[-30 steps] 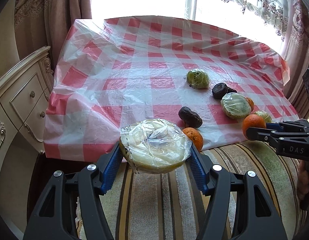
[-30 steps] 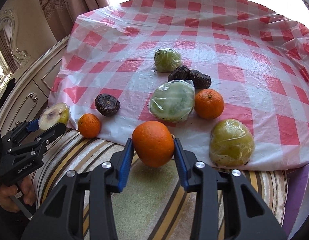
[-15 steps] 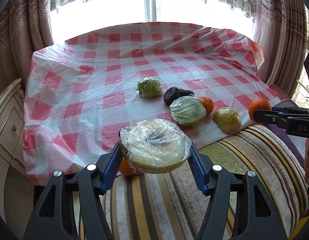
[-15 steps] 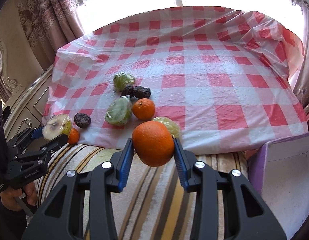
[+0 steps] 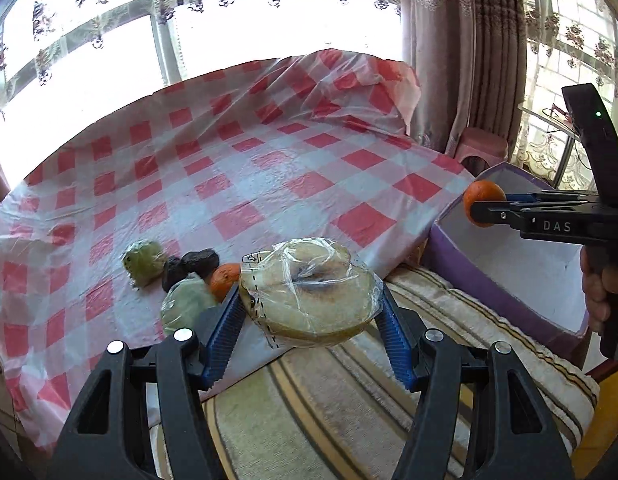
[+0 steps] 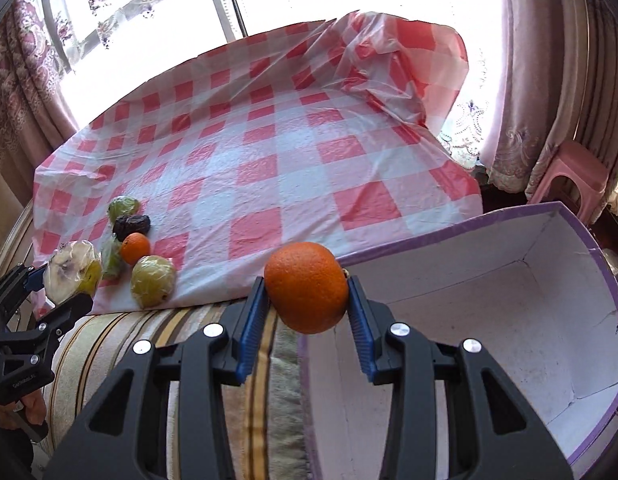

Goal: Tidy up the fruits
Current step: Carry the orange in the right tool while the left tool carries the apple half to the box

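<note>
Strong daylight pours through the window [image 5: 237, 52] behind the lace curtains [image 6: 121, 12], washing the panes out to pure white in both fisheye views. The plastic tablecloth [image 5: 245, 168] shows soft glare and looks slightly smeared with blur, while near objects stay sharp. Straight lines bow outward, and the corners fade to black.

Purple box [image 6: 461, 240] cut off at right edge; dark fruit [image 6: 131, 224] kind unclear.
</note>
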Tool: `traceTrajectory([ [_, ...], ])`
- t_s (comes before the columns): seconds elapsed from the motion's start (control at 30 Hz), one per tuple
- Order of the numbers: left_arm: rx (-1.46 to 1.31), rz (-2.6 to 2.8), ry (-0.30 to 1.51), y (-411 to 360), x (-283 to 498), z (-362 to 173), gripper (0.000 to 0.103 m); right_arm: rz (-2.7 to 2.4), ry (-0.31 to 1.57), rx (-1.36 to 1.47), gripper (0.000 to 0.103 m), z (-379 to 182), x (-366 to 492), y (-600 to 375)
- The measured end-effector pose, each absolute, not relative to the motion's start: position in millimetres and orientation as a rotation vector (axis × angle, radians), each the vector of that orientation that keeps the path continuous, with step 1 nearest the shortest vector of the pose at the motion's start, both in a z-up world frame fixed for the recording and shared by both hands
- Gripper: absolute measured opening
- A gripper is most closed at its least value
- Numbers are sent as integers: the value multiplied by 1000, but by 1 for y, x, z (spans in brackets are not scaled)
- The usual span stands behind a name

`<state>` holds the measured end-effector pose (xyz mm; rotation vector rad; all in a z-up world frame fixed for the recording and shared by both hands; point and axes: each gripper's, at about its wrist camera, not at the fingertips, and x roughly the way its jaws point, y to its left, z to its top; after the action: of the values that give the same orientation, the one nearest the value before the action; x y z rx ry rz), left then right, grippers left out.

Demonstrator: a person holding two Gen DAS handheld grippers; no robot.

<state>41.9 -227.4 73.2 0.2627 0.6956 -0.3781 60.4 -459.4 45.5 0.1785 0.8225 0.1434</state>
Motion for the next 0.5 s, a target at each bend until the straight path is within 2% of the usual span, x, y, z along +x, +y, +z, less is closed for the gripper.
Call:
traceTrajectory([
  [0.5, 452, -674, 749, -390, 71, 44, 61, -72, 937, 274, 40, -10, 83, -556],
])
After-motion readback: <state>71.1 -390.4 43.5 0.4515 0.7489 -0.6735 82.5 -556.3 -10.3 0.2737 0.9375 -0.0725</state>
